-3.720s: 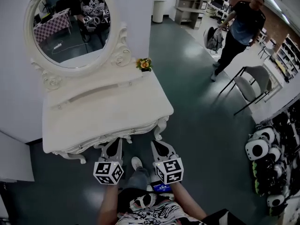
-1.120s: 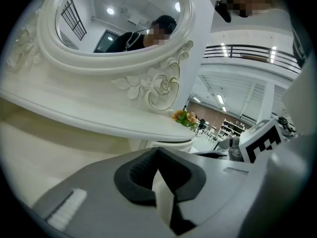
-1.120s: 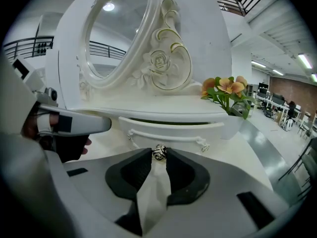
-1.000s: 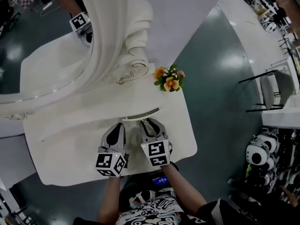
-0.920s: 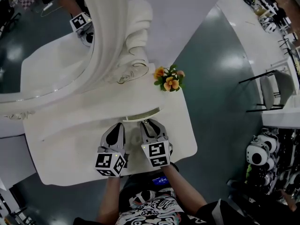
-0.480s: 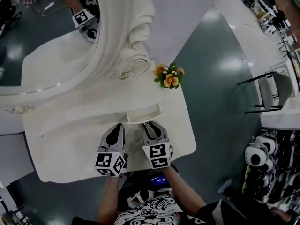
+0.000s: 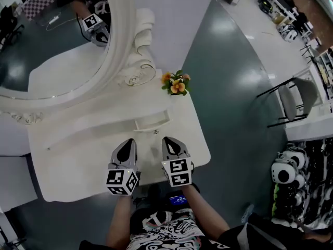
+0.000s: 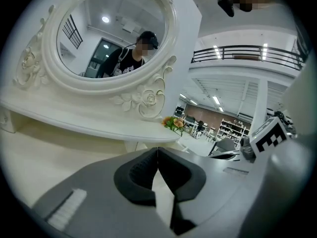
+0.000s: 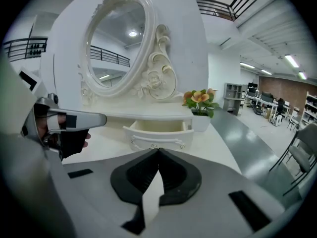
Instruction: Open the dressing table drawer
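Observation:
The white dressing table point(image 7: 78, 155) carries a small drawer point(image 7: 152, 122) under its mirror shelf. The drawer stands pulled out, its inside showing. In the right gripper view the drawer point(image 9: 157, 133) is straight ahead, with its metal knob point(image 9: 154, 146) just beyond my jaws. My right gripper point(image 7: 170, 142) point(image 9: 158, 150) hangs a little short of the knob. Its jaws are closing, the tips meet, and nothing is between them. My left gripper point(image 7: 127, 144) point(image 8: 157, 148) is beside it over the tabletop, shut and empty.
An oval mirror point(image 7: 57, 46) in a carved frame rises at the table's back. A small pot of orange flowers point(image 7: 175, 83) stands at the table's right end. On the floor to the right are a grey chair point(image 7: 294, 95) and panda toys point(image 7: 283, 173).
The drawer has slid out toward me. My right gripper came off the knob and both grippers drew back from the drawer.

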Tool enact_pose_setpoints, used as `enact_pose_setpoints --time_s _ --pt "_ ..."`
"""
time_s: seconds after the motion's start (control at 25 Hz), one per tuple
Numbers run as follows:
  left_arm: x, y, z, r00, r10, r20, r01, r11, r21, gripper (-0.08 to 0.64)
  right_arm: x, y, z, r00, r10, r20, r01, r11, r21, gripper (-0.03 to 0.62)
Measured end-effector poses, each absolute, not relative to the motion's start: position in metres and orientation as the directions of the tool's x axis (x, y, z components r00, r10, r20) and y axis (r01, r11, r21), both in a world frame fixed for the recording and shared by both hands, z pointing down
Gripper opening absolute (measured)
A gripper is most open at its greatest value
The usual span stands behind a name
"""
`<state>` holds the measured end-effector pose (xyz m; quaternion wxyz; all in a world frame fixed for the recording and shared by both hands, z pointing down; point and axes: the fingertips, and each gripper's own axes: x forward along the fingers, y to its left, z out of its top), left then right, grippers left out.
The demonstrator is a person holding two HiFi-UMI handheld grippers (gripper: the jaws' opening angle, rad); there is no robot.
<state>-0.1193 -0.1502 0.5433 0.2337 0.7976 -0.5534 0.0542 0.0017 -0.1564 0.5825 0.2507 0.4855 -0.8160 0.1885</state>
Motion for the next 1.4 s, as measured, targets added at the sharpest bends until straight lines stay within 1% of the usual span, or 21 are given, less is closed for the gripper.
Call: enact_pose_setpoints --time_s 0.24,0.52,0.68,0.88,1.4 --pt "-0.102 -0.121 0.511 0.353 -0.887 0.297 -0.919 -0.271 0.285 0.003 0.023 -0.125 0.531 -0.472 -0.741 0.478 -0.874 0.463 -0.145 0.002" --pt "-0.077 -0.088 0.478 0.319 -0.908 0.271 -0.926 -0.237 0.293 0.003 0.05 -0.079 0.485 -0.503 -0.749 0.432 -0.857 0.499 -0.134 0.002" --pt "-0.064 -0.072 0.465 0.317 -0.914 0.253 -0.93 -0.246 0.274 0.003 0.066 -0.063 0.478 -0.504 -0.757 0.416 -0.857 0.499 -0.13 0.002" --pt "-0.054 -0.057 0.453 0.319 -0.918 0.236 -0.933 -0.261 0.246 0.003 0.069 -0.052 0.469 -0.521 -0.756 0.396 -0.847 0.515 -0.131 0.002" --pt "-0.068 -0.064 0.463 0.292 -0.921 0.258 -0.941 -0.228 0.252 0.003 0.06 -0.065 0.471 -0.541 -0.746 0.389 -0.836 0.529 -0.148 0.002"
